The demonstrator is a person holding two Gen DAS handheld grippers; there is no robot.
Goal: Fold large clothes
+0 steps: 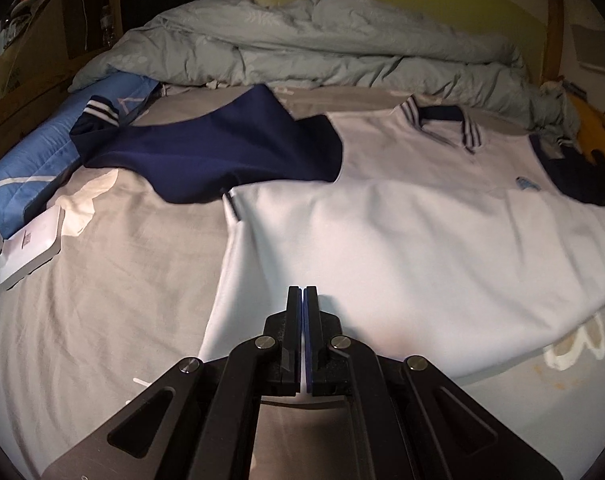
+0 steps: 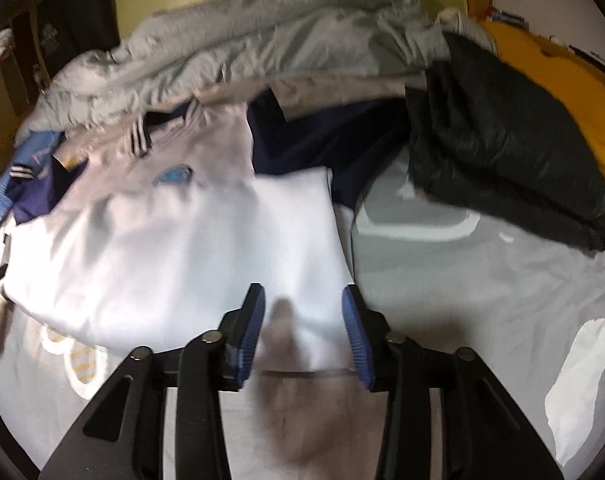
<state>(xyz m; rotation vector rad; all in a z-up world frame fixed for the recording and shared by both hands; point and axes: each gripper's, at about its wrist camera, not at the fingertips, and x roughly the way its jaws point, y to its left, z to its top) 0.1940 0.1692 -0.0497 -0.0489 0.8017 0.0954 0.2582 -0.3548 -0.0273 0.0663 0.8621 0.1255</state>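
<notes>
Ahead of both my grippers lay the grey bedsheet (image 1: 102,280), with a rumpled grey duvet (image 1: 322,40) heaped along its far side. On the sheet, the white polo shirt (image 1: 402,248) was spread flat, its lower part folded up over the chest and its striped collar (image 1: 442,122) at the far end. Its navy sleeve (image 1: 206,152) stretched away to the left of my left gripper (image 1: 304,292), beyond the fingertips. A black puffer jacket (image 2: 502,152) sat far off to the right of my right gripper (image 2: 304,300). A small white box (image 1: 30,244) lay well left of my left gripper. My left gripper's jaws were pressed together over the shirt's near edge, with nothing between them. My right gripper's jaws stood apart over the shirt's near right corner, gripping nothing.
</notes>
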